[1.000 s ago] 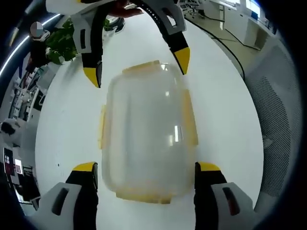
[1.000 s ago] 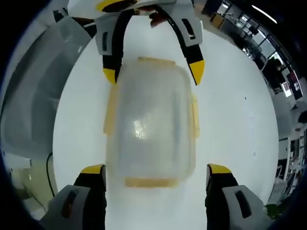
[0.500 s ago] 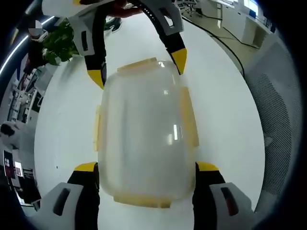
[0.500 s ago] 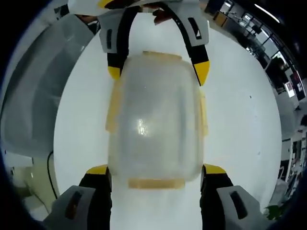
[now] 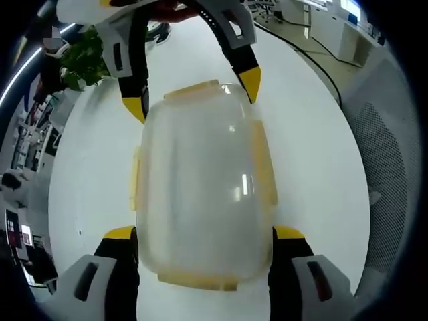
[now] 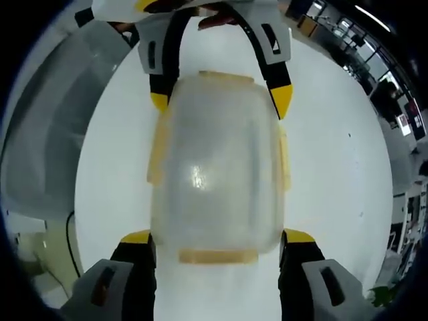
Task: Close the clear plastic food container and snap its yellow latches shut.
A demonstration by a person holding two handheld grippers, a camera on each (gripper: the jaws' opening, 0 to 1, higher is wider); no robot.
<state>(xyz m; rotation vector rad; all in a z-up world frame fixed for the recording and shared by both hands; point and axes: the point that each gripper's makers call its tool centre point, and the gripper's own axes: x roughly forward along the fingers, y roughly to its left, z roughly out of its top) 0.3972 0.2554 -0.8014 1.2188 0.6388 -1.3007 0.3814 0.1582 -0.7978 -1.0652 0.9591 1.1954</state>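
The clear plastic container [image 5: 200, 180] lies on the white round table [image 5: 87, 174] with its lid on top. Yellow latches [image 5: 265, 167] stick out from its rim on the long sides and at both ends. My left gripper [image 5: 204, 234] is open, its yellow-tipped jaws flanking the near end of the container. From the far end my right gripper [image 5: 194, 93] straddles the other end, also open. In the right gripper view the same container [image 6: 214, 167] sits between the right gripper [image 6: 217, 236] below and the left gripper [image 6: 220, 100] above. A hand shows behind each far gripper.
A green plant [image 5: 80, 60] stands past the table at upper left. A grey mesh chair [image 5: 394, 154] is close on the right, and a cable [image 5: 301, 50] runs over the floor. In the right gripper view a grey seat [image 6: 47, 134] lies left of the table [image 6: 334, 167].
Both grippers have slid in along the container, so their jaws now flank its two ends rather than standing just off them. Over the last half second nothing has shifted.
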